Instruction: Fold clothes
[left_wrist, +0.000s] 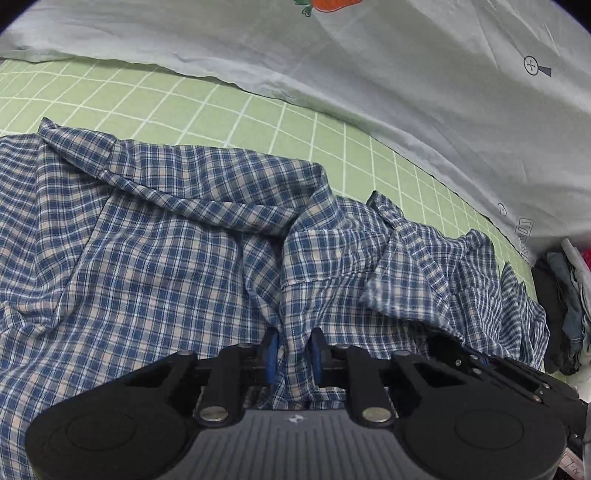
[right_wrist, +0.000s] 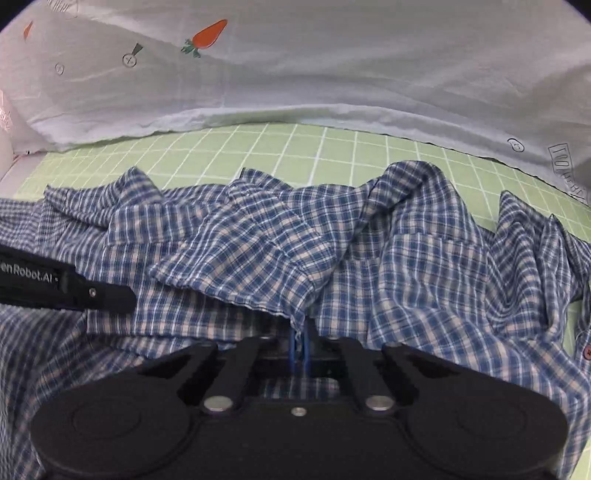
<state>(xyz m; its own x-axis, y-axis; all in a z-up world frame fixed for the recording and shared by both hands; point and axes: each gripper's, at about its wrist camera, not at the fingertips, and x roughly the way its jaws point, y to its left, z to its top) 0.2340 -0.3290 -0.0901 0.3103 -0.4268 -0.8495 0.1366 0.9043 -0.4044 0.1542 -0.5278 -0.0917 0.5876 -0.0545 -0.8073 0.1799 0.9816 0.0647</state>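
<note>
Between both jaws: shirt (left_wrist: 166, 236) fabric

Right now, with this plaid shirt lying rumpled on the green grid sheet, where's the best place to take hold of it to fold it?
Probably the near edge of the plaid shirt, approached steeply from above on the near side. There the cloth bunches into raised folds that thin jaws can pinch. The left gripper and right gripper are already shut on such folds, side by side.
</note>
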